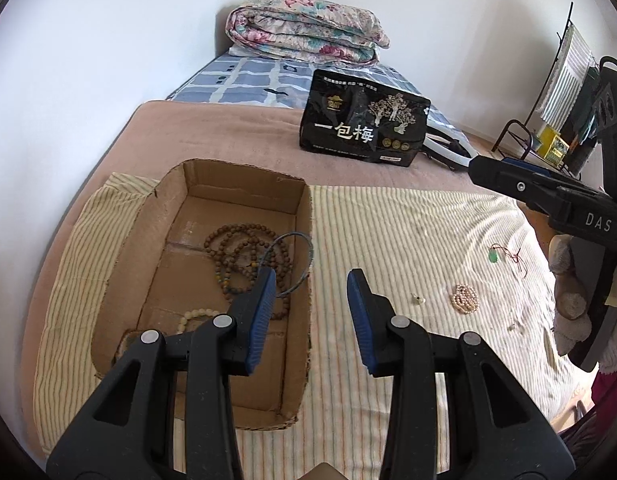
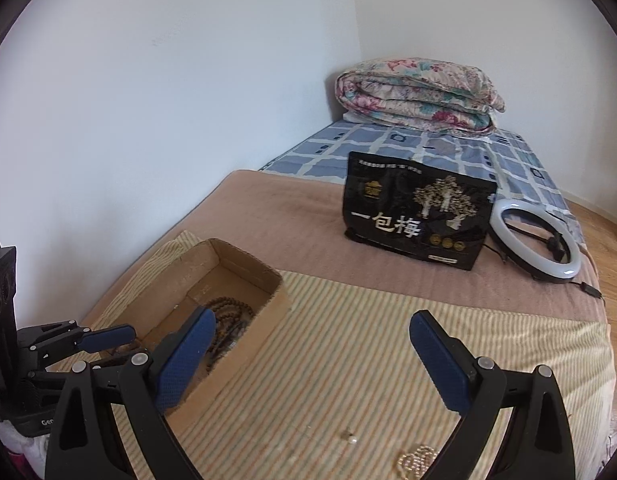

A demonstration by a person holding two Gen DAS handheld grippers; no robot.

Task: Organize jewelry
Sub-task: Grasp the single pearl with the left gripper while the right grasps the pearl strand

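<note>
Both grippers, left (image 1: pixel 311 292) and right (image 2: pixel 312 344), were held with jaws apart and empty. Brown beads (image 1: pixel 244 252) lay in the box (image 1: pixel 304 240) left of them (a pearl string (image 1: pixel 464 298) right).

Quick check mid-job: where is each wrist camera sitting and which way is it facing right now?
Left wrist: on the left gripper, angled down over the cardboard box; jaws open; right gripper and a gloved hand at right.
Right wrist: on the right gripper, facing across the striped cloth; jaws open; left gripper at left.
Shared: box, black bag, folded quilt.
</note>
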